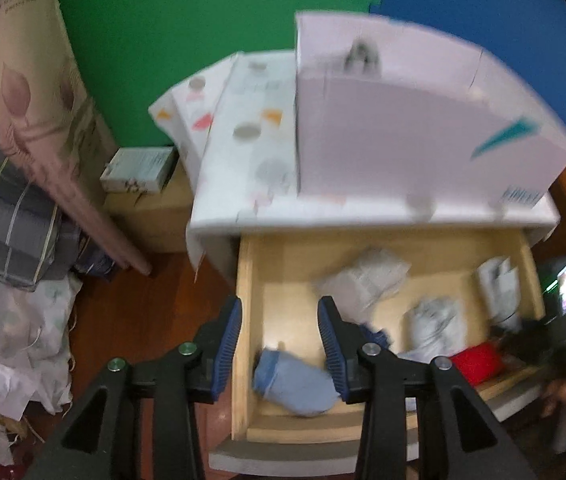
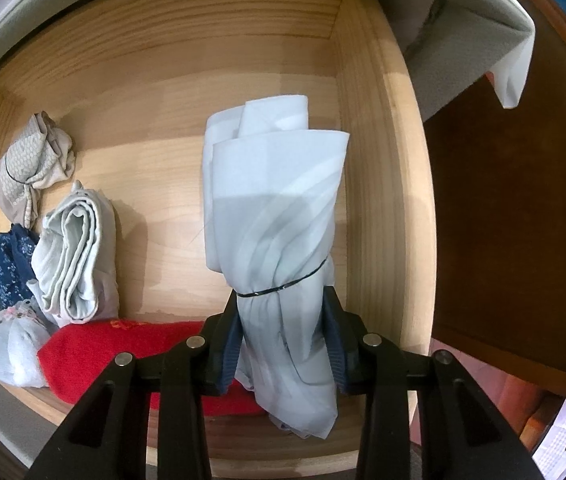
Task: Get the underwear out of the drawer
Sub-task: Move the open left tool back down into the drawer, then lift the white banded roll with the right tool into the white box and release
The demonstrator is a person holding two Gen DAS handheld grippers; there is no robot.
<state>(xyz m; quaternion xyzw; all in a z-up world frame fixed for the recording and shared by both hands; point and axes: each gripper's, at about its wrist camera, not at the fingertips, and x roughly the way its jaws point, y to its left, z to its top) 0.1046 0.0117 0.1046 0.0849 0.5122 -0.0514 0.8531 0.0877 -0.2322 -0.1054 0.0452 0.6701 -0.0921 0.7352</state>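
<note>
Still, the right tool (image 2: pixel 283 344) pinches only the low end of the pale rolled underwear (image 2: pixel 275 208) inside the wooden drawer (image 2: pixel 383 160), so the smooth cloth (tied by one thin band) may slip out when lifted. Meanwhile the left tool (image 1: pixel 279 352), spread and holding nothing, could catch the drawer's wall.

Drawer (image 2: pixel 187 92) floor lies bare mid-back – rolled garments (image 2: pixel 75 256) crowd its left side, red cloth (image 2: pixel 95 356) lines the front
</note>
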